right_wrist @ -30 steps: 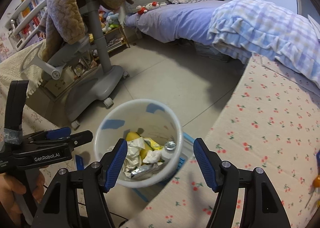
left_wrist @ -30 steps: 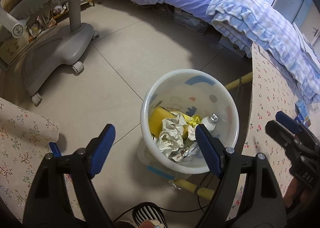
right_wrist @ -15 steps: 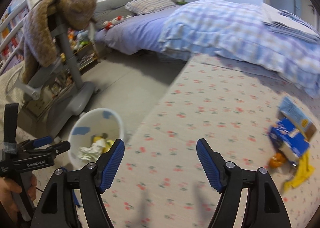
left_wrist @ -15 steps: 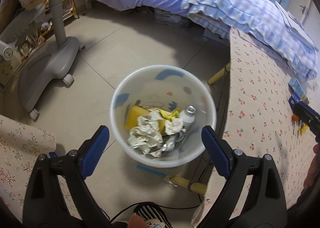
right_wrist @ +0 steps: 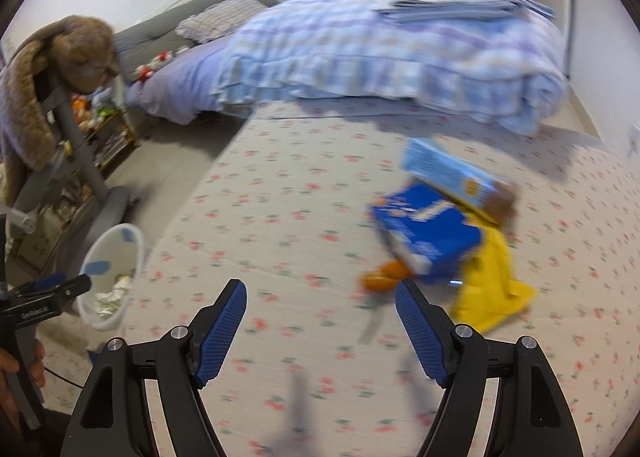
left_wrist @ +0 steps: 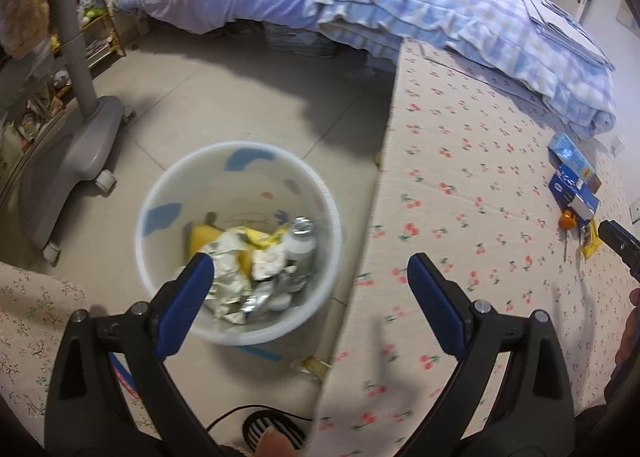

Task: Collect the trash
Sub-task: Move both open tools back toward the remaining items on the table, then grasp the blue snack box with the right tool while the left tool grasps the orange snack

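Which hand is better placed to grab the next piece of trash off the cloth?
Right. The right gripper, empty with jaws wide, faces the dark blue box and yellow wrapper. The left gripper points toward the bin.

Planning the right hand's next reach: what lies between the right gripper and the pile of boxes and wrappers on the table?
Only bare cherry-print tablecloth between the empty right gripper and the pile, in the right wrist view.

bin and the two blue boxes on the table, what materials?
Bin: looks like thin translucent plastic, glossy; floor shading shows through its wall. Dark blue box and light blue box: probably printed cardboard, flat panels with sharp folded edges; blur hides whether the finish is glossy.
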Demonstrator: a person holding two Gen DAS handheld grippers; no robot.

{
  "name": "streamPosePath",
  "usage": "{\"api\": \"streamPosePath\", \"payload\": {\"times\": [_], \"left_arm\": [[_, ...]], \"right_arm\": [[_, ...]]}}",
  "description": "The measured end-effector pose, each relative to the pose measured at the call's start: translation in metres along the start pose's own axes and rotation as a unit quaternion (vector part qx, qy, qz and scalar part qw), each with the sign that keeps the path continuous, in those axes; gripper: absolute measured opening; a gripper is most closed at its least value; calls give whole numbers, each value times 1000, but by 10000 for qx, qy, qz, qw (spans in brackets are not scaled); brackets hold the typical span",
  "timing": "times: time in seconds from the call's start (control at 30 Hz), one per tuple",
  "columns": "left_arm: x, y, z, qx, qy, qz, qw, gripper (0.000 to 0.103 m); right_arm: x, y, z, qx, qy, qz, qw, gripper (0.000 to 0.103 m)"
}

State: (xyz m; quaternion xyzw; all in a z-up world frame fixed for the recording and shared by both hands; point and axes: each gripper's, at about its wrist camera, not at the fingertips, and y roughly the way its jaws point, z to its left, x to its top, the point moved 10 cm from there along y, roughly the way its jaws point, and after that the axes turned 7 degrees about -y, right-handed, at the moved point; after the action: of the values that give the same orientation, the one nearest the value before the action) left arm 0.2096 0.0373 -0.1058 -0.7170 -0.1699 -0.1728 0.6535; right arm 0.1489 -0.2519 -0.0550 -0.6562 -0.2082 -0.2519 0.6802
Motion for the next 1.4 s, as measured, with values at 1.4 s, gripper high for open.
{"api": "streamPosePath", "payload": {"times": [1.4], "left_arm": [[-16,18,-164,-659,771,287,9944,97]], "right_arm": [[15,-19,-77,-549,-528,-228,9968,63]]}}
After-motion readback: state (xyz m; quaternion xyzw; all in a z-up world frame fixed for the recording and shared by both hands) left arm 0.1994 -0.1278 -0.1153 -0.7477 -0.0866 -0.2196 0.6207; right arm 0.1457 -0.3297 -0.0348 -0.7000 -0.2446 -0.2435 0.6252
